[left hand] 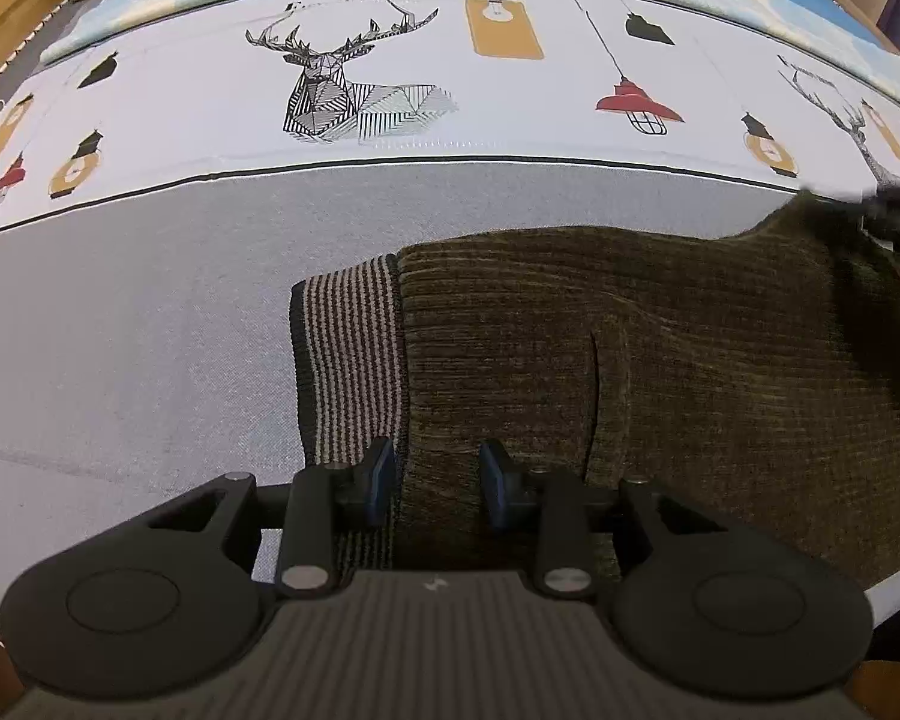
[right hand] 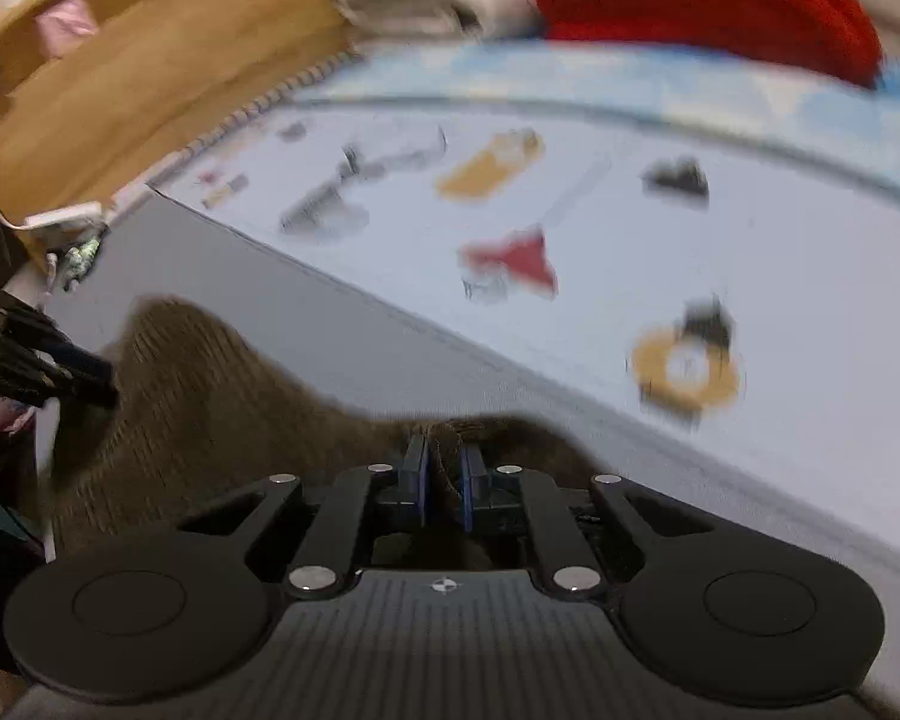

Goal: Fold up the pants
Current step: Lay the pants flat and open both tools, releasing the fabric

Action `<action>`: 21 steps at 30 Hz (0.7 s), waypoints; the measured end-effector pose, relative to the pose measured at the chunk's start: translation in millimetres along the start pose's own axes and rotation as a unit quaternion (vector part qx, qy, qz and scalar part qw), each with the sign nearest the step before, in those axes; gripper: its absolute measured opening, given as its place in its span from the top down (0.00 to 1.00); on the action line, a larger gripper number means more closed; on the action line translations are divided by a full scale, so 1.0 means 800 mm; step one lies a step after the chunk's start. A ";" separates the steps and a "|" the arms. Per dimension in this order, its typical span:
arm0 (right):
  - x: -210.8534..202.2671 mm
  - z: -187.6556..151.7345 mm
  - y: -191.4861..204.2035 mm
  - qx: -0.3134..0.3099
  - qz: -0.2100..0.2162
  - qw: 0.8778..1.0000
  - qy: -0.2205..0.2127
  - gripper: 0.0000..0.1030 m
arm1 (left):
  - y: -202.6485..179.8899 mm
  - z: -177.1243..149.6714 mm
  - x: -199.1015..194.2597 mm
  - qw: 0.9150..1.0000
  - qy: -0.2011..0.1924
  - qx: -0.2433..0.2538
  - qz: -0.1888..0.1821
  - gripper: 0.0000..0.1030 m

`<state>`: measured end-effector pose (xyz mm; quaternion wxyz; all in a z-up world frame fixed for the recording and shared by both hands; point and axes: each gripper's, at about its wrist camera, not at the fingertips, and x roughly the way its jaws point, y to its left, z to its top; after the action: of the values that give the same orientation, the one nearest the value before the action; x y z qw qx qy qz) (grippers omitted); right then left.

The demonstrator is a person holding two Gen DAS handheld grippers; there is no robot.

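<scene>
Olive-brown corduroy is lying across the grey band of the bed sheet (left hand: 120,330): these are the pants (left hand: 660,360), spread flat with their long axis running left to right across the left wrist view. The striped ribbed cuff (left hand: 348,360) is sitting at the left end, directly ahead of the left gripper (left hand: 438,480) and partly under its left pad.

The left gripper is standing released, jaws parted, pointing steeply down with the seam between cuff and corduroy lying in the gap; the pads are not pressing on the cloth.

The right gripper (right hand: 444,480) is clenching a bunch of the pants fabric (right hand: 210,396) between its blue pads, at the far right end of the garment as seen from the left gripper. The cloth is rising in a ridge toward that grip, and the right wrist view is blurring.

Judgement: the right hand is carrying its end along the long axis toward the cuff, so the fold is turning on the left gripper's end acting as the anchor. The left hand is nearer the cuff.
</scene>
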<state>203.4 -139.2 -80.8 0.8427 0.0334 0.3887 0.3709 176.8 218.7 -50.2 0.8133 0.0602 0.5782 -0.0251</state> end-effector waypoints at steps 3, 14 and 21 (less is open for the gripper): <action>0.004 0.010 -0.025 0.064 -0.005 0.998 -0.023 0.91 | 0.000 0.002 -0.001 1.000 0.007 -0.002 0.001 0.66; -0.002 -0.003 -0.035 0.075 -0.140 0.987 -0.038 0.53 | 0.008 0.023 -0.052 0.991 -0.109 -0.049 -0.056 0.66; -0.042 -0.024 -0.026 0.061 0.012 0.998 -0.021 0.53 | 0.028 0.019 0.007 0.996 -0.030 -0.074 0.032 0.52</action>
<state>188.8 -180.7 -79.7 0.8428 0.0968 0.3923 0.3556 195.3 239.5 -48.6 0.8327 0.0173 0.5519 0.0416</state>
